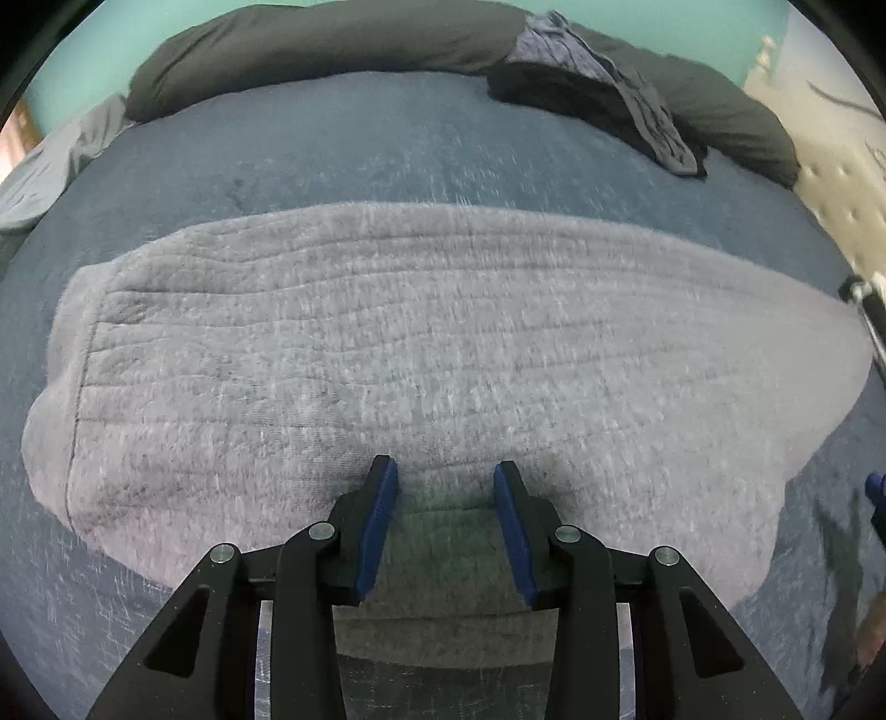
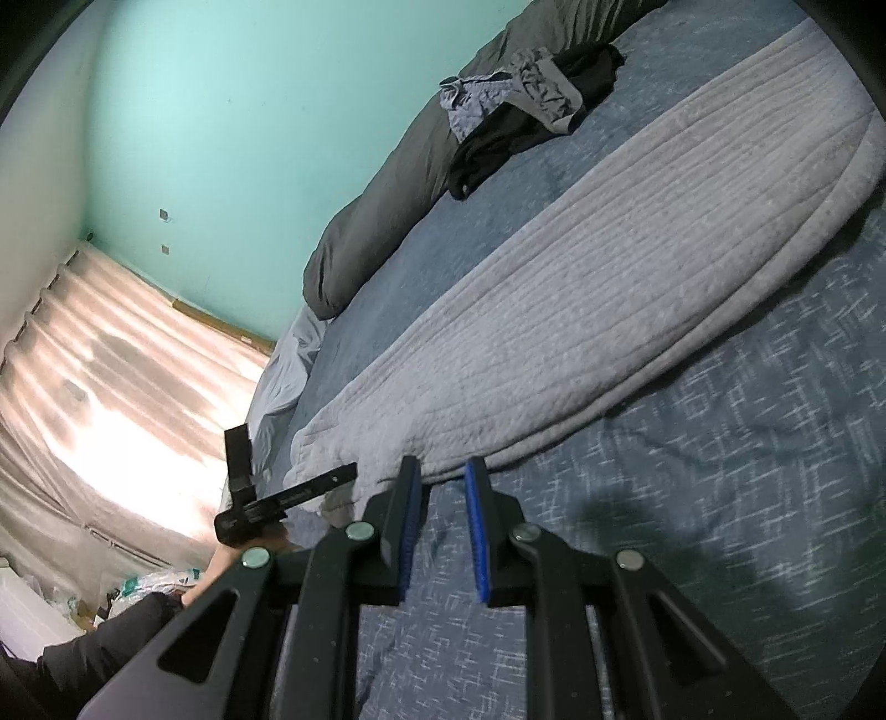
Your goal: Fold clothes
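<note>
A grey ribbed garment [image 1: 432, 354] lies flat on the bed [image 1: 387, 149], spread as one long, smooth panel with a doubled near edge, so it looks already folded lengthwise at least once; whether more folds are wanted cannot be settled from here. Its long axis runs left to right across the left wrist view, parallel to the dark bolster [image 1: 310, 50] along the far side of the bed. One rounded end sits to the left, the other reaches toward the right, where the bed's padded side shows.

The left hand-held gripper [image 1: 446, 482] hovers at the middle of the garment's near edge, its blue pads apart and holding nothing, placed as if to take or smooth that edge. The right hand-held gripper [image 2: 440, 476] points at a corner of the same garment from off its end, its pads also apart, with only bare bedspread between them. The pair sits suited to working the long edge together.

A crumpled heap of dark clothes [image 2: 526, 105] rests well apart, against the bolster
</note>
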